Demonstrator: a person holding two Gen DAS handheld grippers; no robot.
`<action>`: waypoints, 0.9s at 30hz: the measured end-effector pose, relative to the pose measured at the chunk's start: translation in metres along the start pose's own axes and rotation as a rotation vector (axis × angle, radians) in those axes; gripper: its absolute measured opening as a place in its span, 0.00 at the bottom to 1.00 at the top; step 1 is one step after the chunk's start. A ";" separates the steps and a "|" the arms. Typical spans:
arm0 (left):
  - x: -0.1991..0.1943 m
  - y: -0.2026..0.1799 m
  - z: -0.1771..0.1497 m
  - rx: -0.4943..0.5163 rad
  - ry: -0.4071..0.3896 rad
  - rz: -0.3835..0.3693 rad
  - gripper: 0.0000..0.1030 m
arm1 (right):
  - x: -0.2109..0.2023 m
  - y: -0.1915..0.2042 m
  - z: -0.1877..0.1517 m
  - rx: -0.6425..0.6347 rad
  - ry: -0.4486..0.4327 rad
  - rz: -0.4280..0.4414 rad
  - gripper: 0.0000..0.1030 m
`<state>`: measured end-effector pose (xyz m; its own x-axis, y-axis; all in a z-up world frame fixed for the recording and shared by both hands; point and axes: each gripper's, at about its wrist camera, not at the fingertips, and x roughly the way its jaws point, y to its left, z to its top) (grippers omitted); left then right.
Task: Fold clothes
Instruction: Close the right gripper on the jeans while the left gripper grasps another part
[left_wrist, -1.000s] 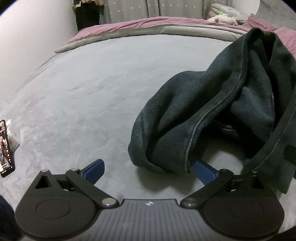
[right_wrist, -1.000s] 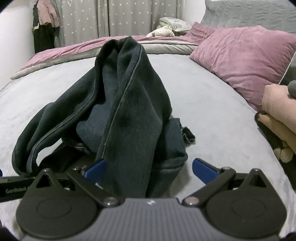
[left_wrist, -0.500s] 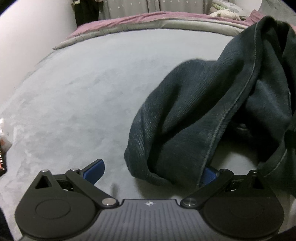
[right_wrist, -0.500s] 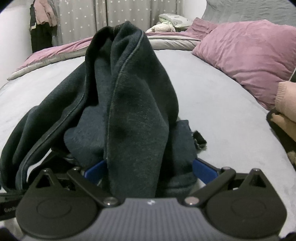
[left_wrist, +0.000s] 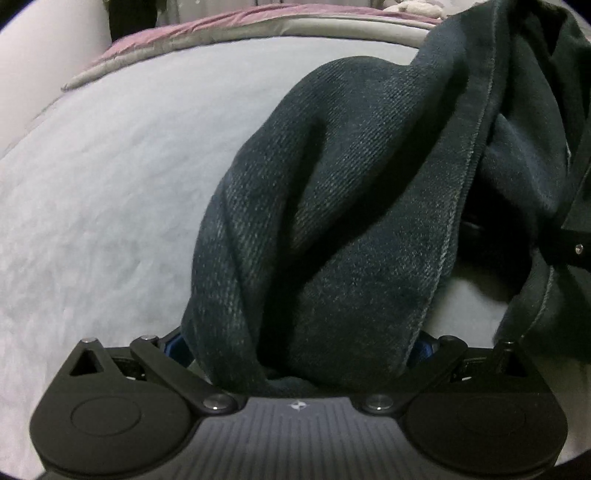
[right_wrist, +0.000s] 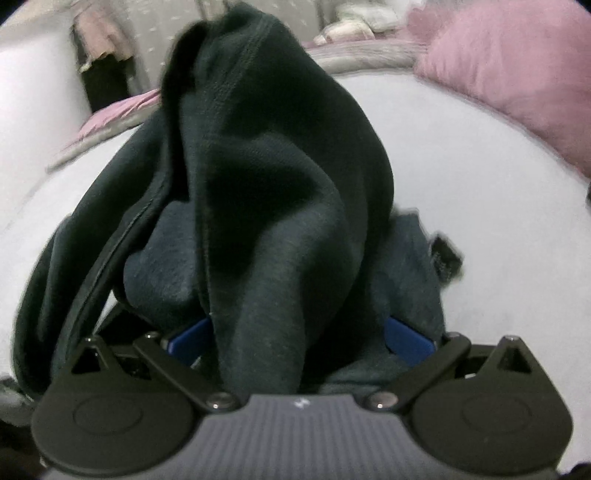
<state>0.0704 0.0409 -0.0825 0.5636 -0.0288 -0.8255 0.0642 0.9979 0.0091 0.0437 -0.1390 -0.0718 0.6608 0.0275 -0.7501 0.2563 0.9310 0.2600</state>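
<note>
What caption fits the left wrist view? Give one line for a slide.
Left gripper, jaws wide, straddles a bunched fold of dark denim garment on the grey bedspread.

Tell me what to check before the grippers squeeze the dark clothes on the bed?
1. Cloth sits between the left hand-held gripper fingers: ok, a thick fold of the dark garment fills the gap.
2. Cloth sits between the right hand-held gripper fingers: ok, a fold hangs there.
3. Both sets of jaws shut on the cloth: not ok, both are spread wide.
4. Garment lies flat for folding: not ok, it is bunched into a tall heap.
5. Each gripper has only one layer: cannot tell, the folds hide it.
6. Free space on the grey bedcover to spread it: ok on the left side.
</note>
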 end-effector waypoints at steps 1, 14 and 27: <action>0.000 0.002 0.000 -0.001 0.003 -0.005 1.00 | -0.001 -0.001 0.001 0.001 0.005 0.004 1.00; -0.033 0.040 -0.009 -0.071 -0.064 -0.119 0.70 | -0.037 -0.017 0.001 0.024 -0.066 0.009 0.58; -0.071 0.062 -0.013 -0.028 -0.223 -0.294 0.31 | -0.068 -0.032 0.004 0.025 -0.130 0.035 0.15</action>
<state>0.0234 0.1059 -0.0308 0.6905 -0.3237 -0.6469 0.2299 0.9461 -0.2281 -0.0065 -0.1720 -0.0267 0.7548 0.0110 -0.6558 0.2479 0.9209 0.3007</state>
